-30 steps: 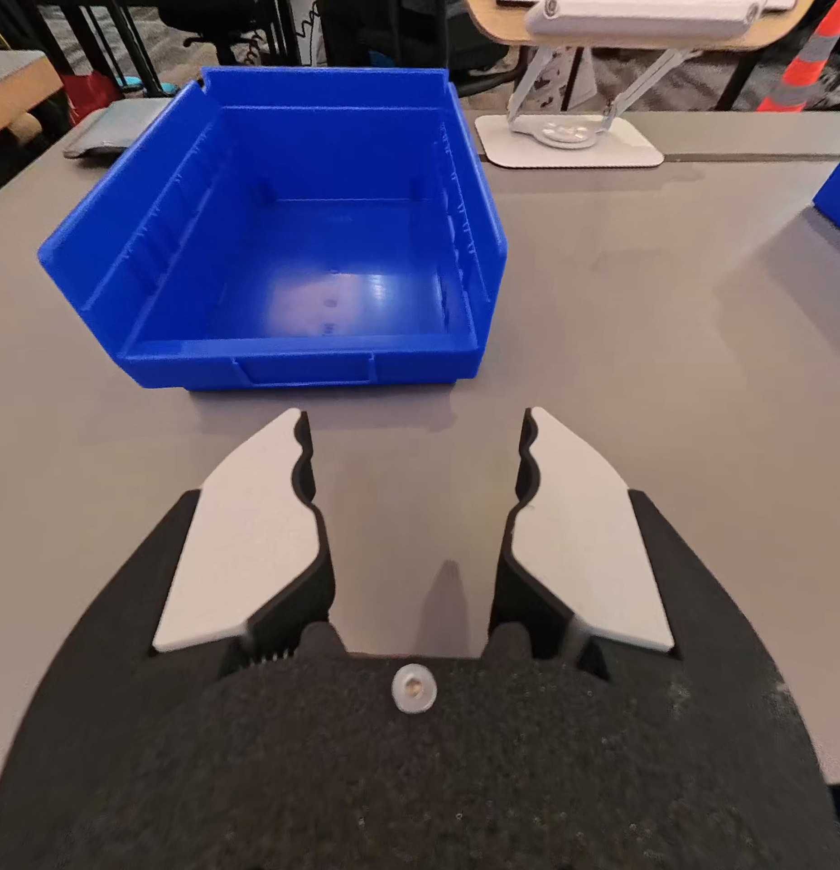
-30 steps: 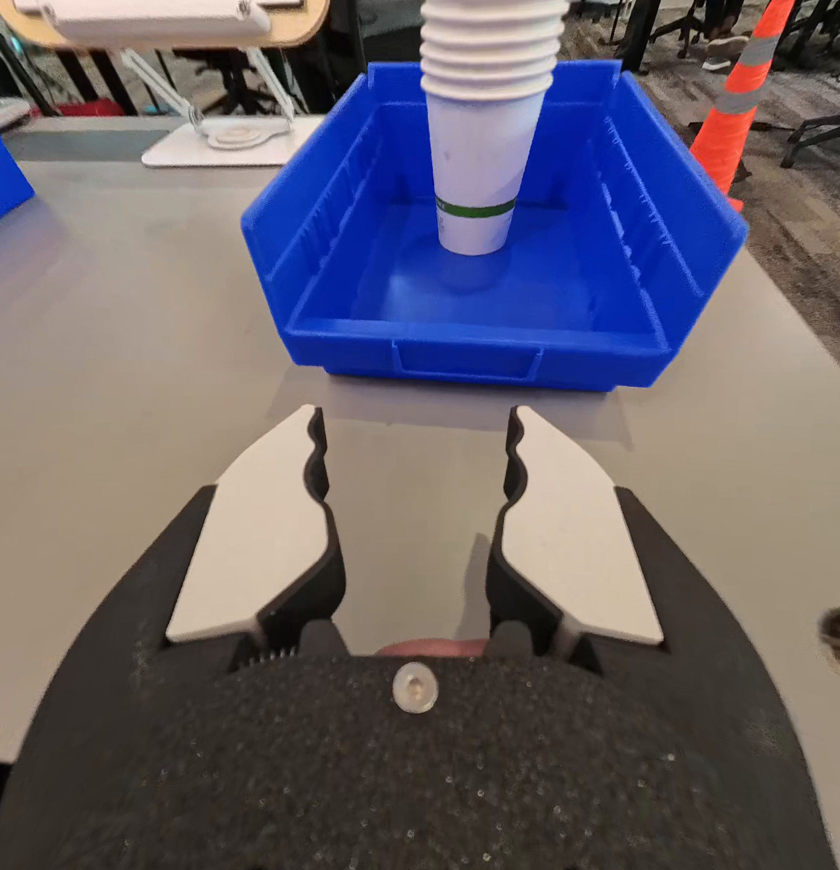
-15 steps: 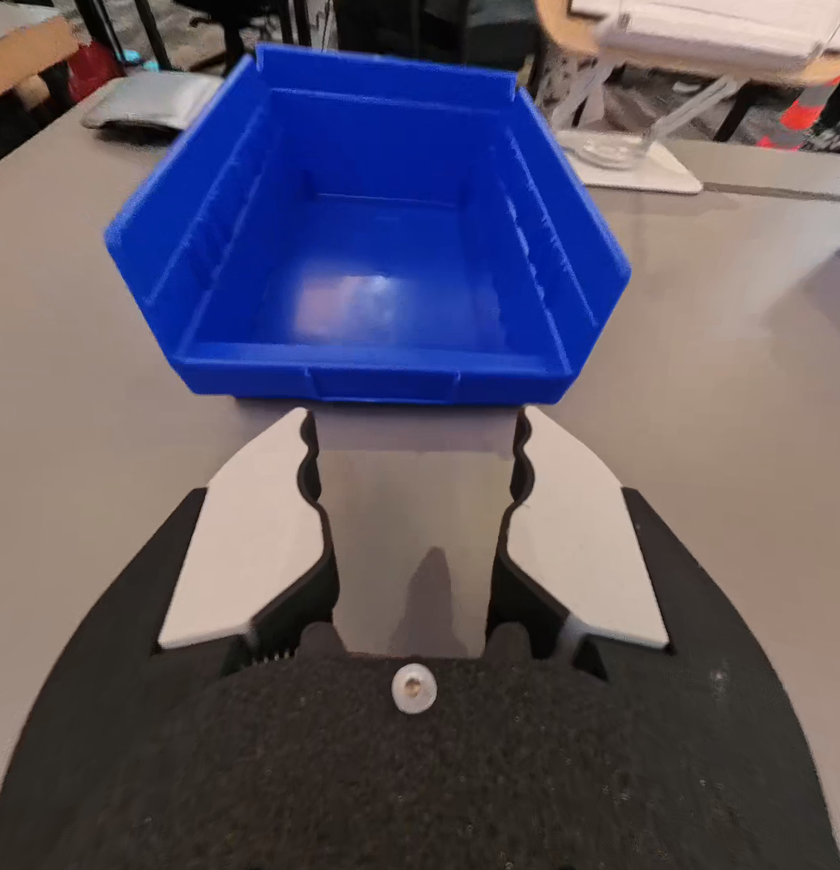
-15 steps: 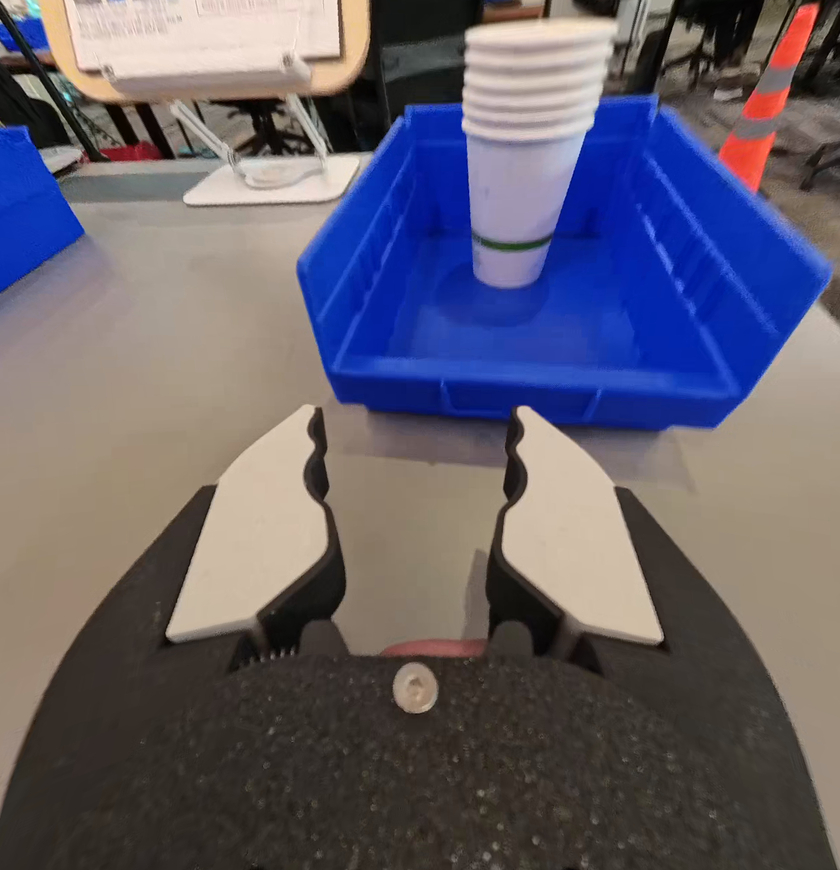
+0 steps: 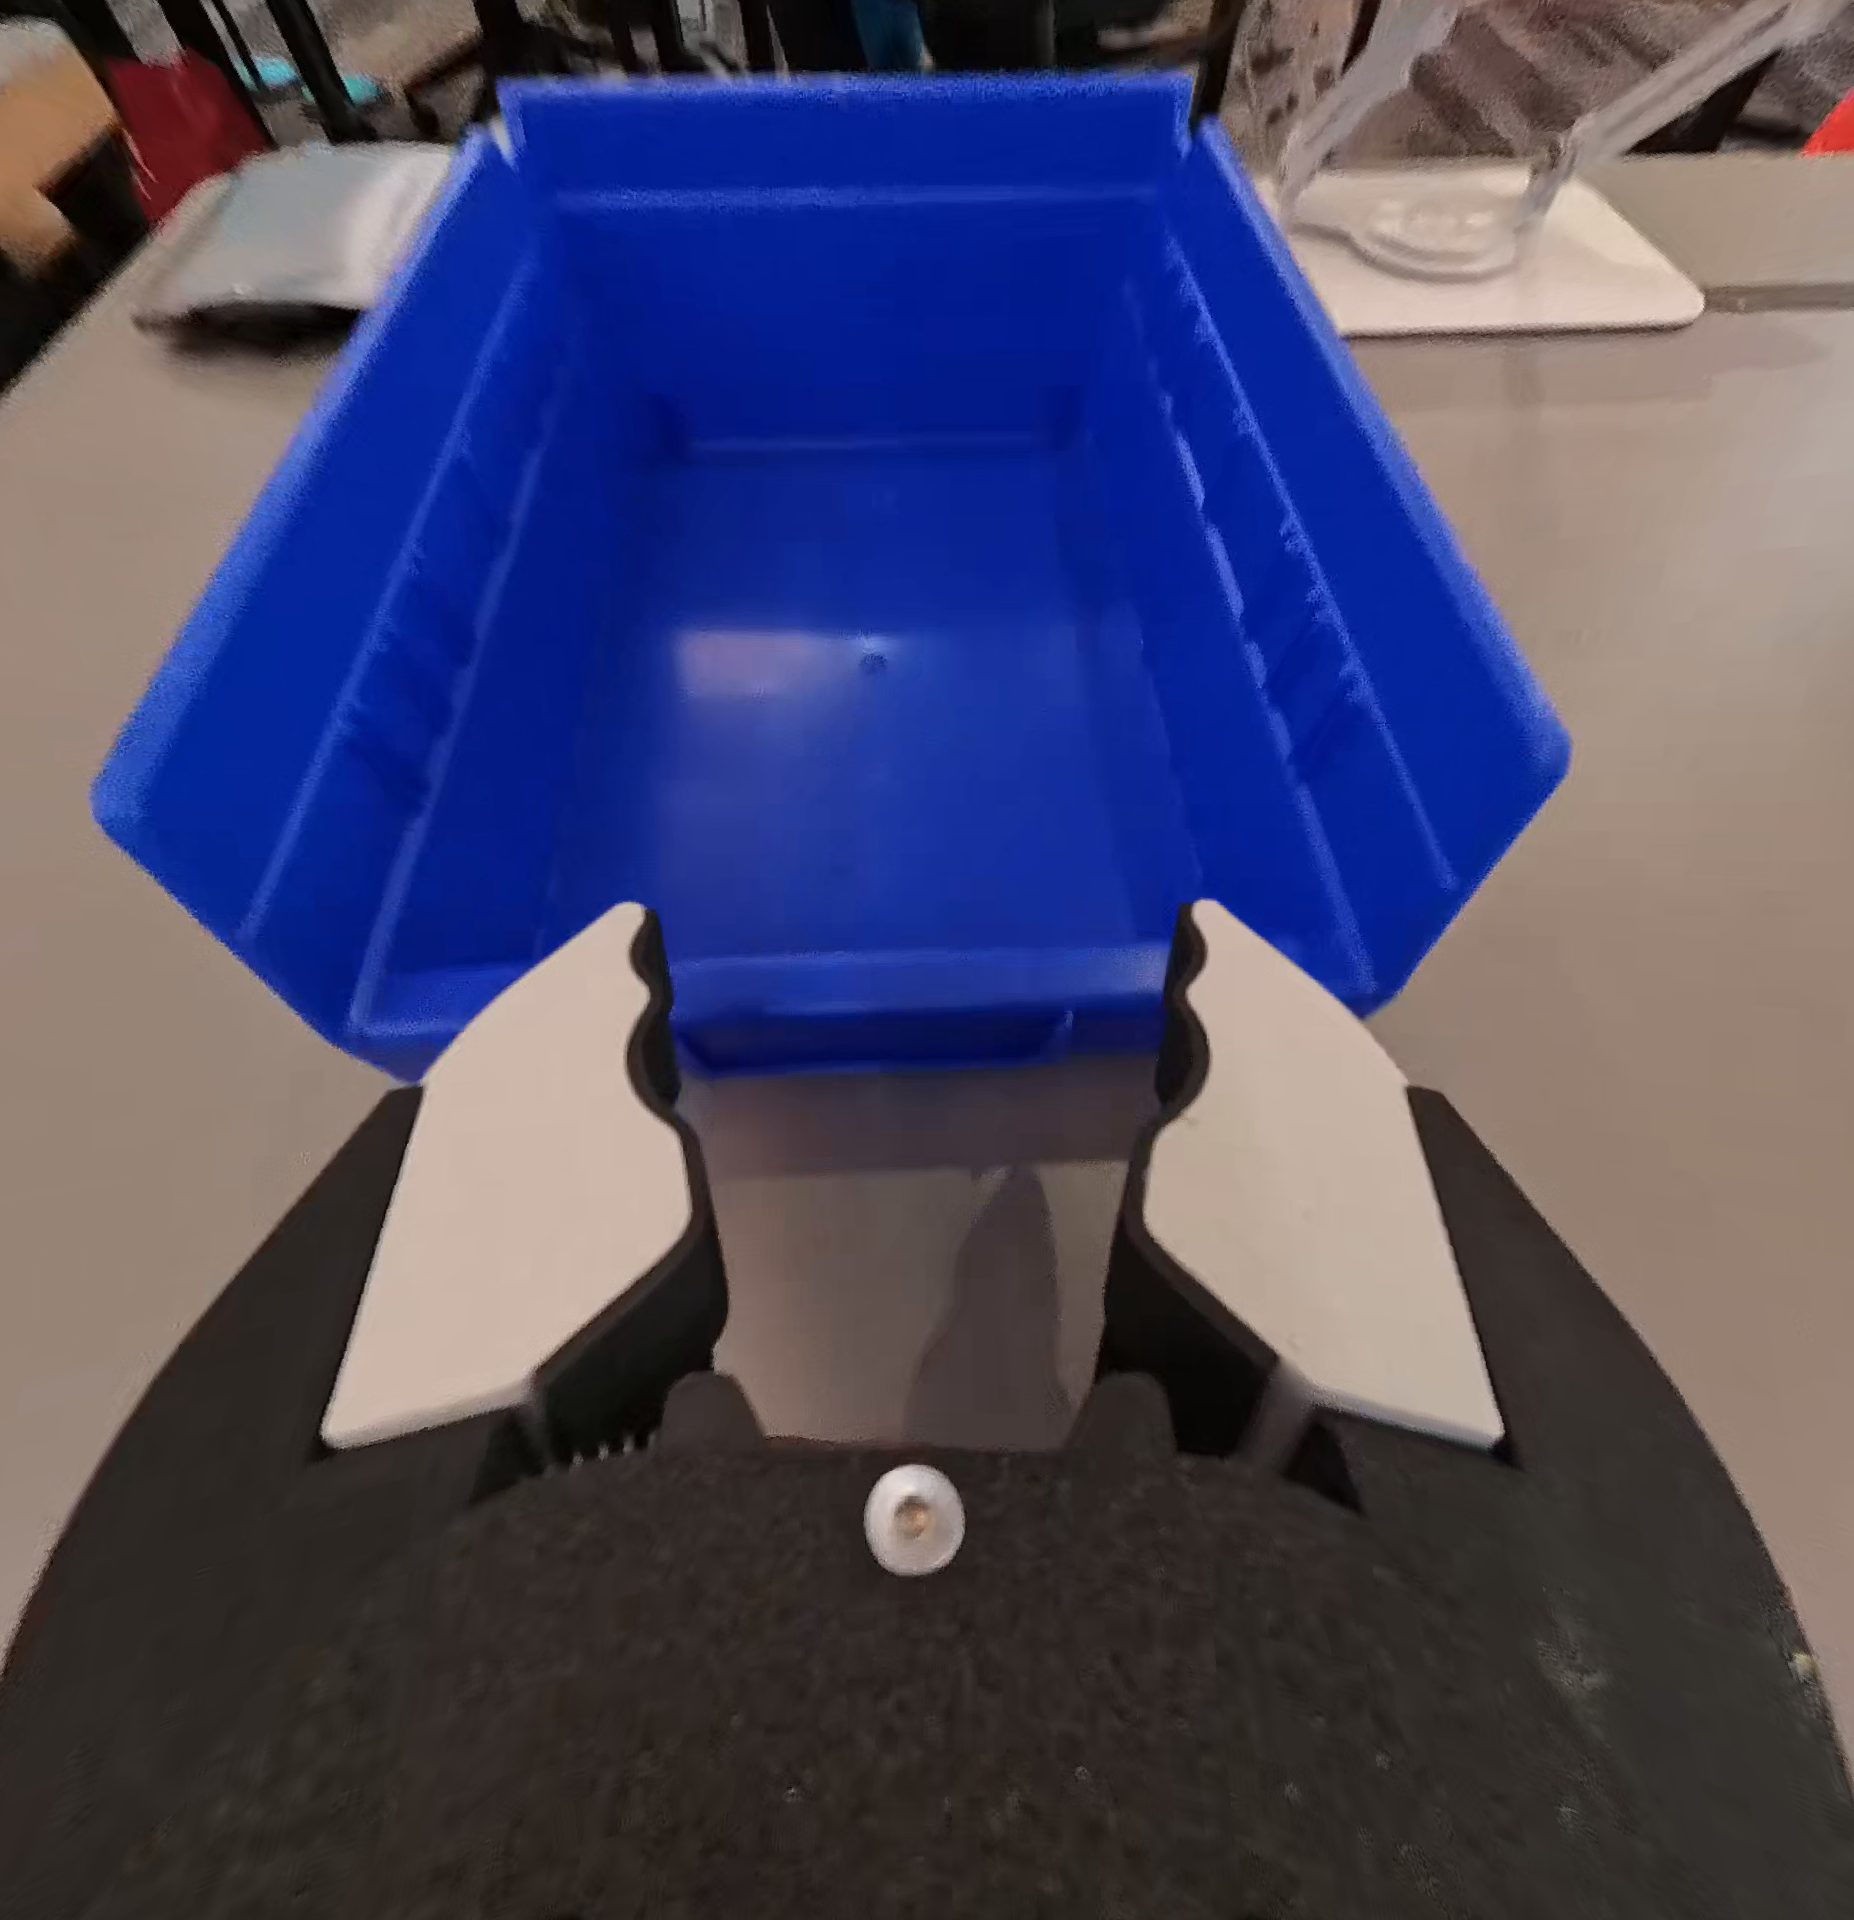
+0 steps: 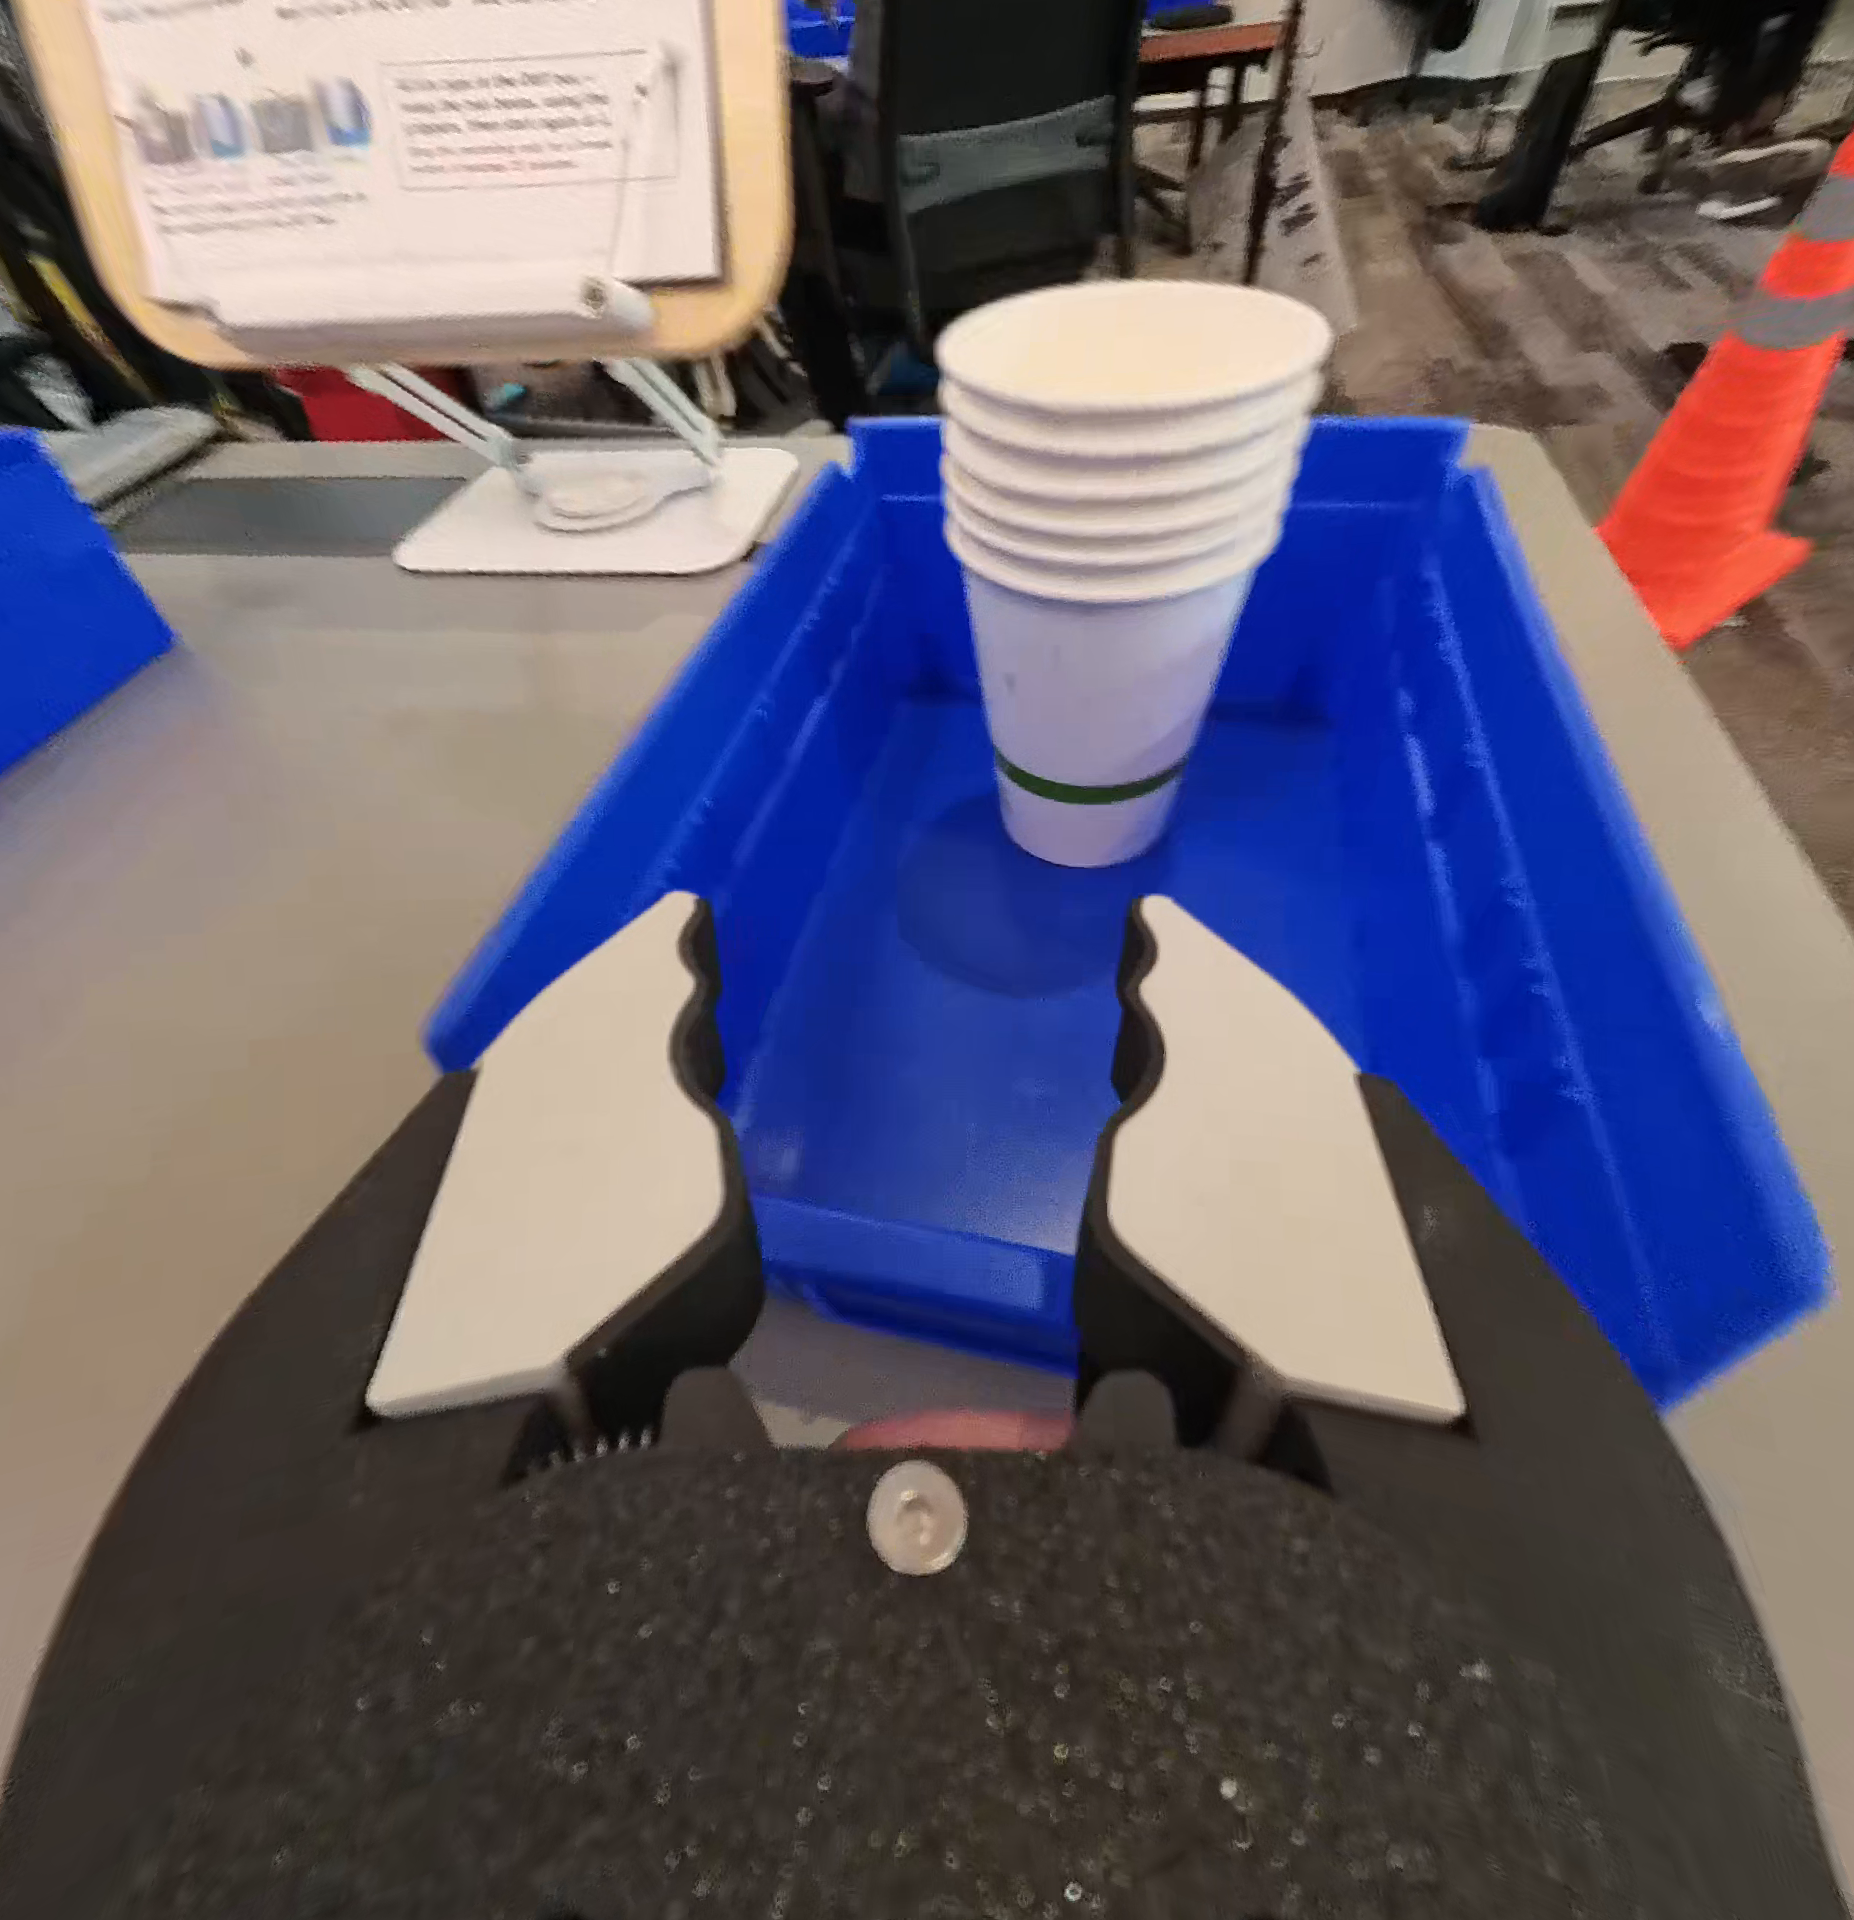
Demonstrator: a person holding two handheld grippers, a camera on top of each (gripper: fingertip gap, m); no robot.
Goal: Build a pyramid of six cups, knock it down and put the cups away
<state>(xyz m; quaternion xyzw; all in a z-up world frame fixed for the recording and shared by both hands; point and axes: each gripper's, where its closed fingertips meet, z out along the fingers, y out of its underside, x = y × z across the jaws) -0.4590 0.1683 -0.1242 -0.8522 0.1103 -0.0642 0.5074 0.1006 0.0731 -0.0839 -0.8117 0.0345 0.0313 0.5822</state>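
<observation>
Blue bin [image 6: 1505, 935] holds upright nested cup stack [image 6: 1110, 623]; other blue bin [image 5: 403, 665] bare. Left claw [image 5: 918, 966], right claw [image 6: 918, 961] both wide.

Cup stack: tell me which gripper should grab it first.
Right. The right gripper is open and faces the cup stack standing in its bin; the left gripper faces an empty bin.

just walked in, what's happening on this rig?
A person holds two grippers, both open and empty. The right gripper faces a blue bin with a nested stack of white paper cups standing upright inside. The left gripper faces an empty blue bin. No pyramid built yet.
</observation>
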